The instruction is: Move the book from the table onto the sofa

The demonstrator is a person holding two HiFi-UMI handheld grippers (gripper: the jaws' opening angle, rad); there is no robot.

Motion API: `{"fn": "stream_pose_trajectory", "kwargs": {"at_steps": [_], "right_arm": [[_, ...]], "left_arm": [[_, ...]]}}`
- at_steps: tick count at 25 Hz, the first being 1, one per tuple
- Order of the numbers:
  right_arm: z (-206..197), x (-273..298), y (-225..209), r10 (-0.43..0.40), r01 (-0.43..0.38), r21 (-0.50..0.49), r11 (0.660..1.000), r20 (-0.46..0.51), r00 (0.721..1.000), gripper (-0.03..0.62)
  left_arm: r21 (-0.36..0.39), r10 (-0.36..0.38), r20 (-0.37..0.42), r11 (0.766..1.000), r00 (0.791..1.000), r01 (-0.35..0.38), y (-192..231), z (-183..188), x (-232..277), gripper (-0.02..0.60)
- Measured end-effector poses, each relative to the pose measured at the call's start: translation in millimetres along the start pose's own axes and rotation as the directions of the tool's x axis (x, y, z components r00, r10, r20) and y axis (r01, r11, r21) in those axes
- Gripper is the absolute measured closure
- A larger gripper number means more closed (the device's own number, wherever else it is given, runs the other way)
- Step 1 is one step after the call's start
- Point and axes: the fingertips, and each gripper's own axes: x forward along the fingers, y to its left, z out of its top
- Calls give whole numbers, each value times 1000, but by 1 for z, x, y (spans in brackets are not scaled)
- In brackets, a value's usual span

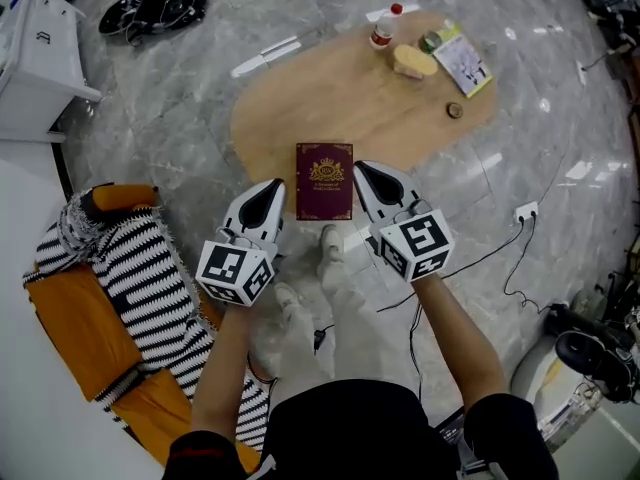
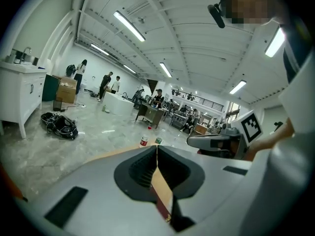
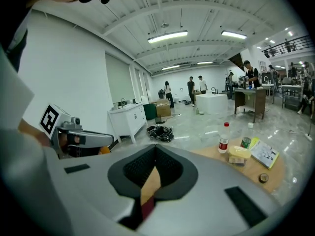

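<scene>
Book, maroon with gold print, lies flat at the near edge of the wooden table in the head view, within easy reach. The left gripper and right gripper flank it, one just beside each long side, probably to take it from both sides. The orange sofa, draped with a striped blanket, sits at the left.

In the left gripper view the jaws are pressed together on nothing, with a sliver of maroon cover showing below them.

The right gripper view shows the same: jaws closed, empty.

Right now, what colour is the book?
The book is dark red with gold print; head view.
</scene>
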Motion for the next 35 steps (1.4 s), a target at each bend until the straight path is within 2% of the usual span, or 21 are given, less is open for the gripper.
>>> {"fn": "stream_pose_trajectory", "kwargs": {"at_steps": [16, 35], "right_arm": [[-112, 45, -39, 23, -20, 36, 999, -84, 996, 585], [-213, 81, -84, 12, 20, 154, 988, -202, 979, 585]], "left_arm": [[-86, 2, -87, 996, 996, -9, 40, -110, 50, 563], [-178, -13, -233, 984, 972, -30, 72, -214, 85, 561]]}}
